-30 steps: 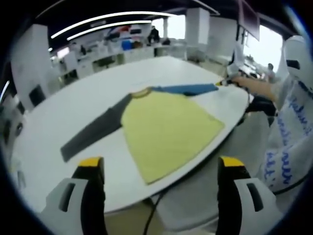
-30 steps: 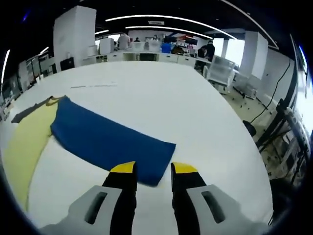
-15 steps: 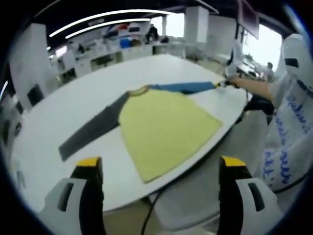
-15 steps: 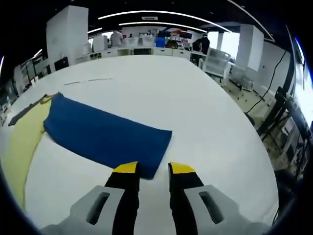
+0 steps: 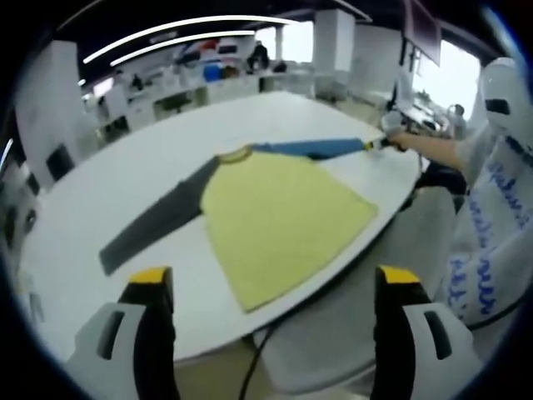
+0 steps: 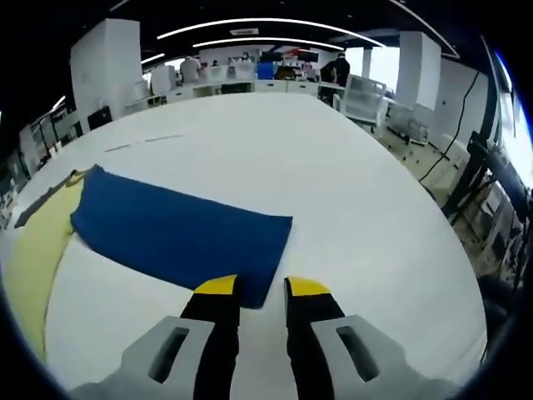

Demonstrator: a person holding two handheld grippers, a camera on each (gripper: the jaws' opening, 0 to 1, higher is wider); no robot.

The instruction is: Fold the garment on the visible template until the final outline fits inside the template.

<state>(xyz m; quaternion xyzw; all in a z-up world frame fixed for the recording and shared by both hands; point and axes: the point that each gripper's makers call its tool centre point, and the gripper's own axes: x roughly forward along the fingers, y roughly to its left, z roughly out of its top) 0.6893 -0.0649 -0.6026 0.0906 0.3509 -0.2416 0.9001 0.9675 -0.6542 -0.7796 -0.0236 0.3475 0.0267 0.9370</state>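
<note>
A shirt lies flat on the white table point(image 5: 92, 187), with a yellow body point(image 5: 275, 217), a grey sleeve point(image 5: 154, 225) and a blue sleeve point(image 5: 312, 150). My left gripper point(image 5: 272, 277) is open wide, held off the table's near edge short of the yellow hem. In the right gripper view the blue sleeve point(image 6: 179, 233) runs from the yellow body point(image 6: 33, 258) towards me. My right gripper point(image 6: 262, 287) stands at the cuff's near corner, its jaws narrow but still apart. That gripper point(image 5: 385, 143) also appears in the left gripper view at the sleeve's end.
A person in a white printed top point(image 5: 500, 208) stands at the table's right end. A grey chair point(image 5: 333, 333) sits under the near edge. A faint dark line point(image 6: 150, 140) marks the table point(image 6: 350, 175) beyond the sleeve. Desks and people fill the far room.
The right gripper's jaws have drawn slightly closer together at the blue cuff, and the sleeve looks a little straighter. The left gripper has barely moved.
</note>
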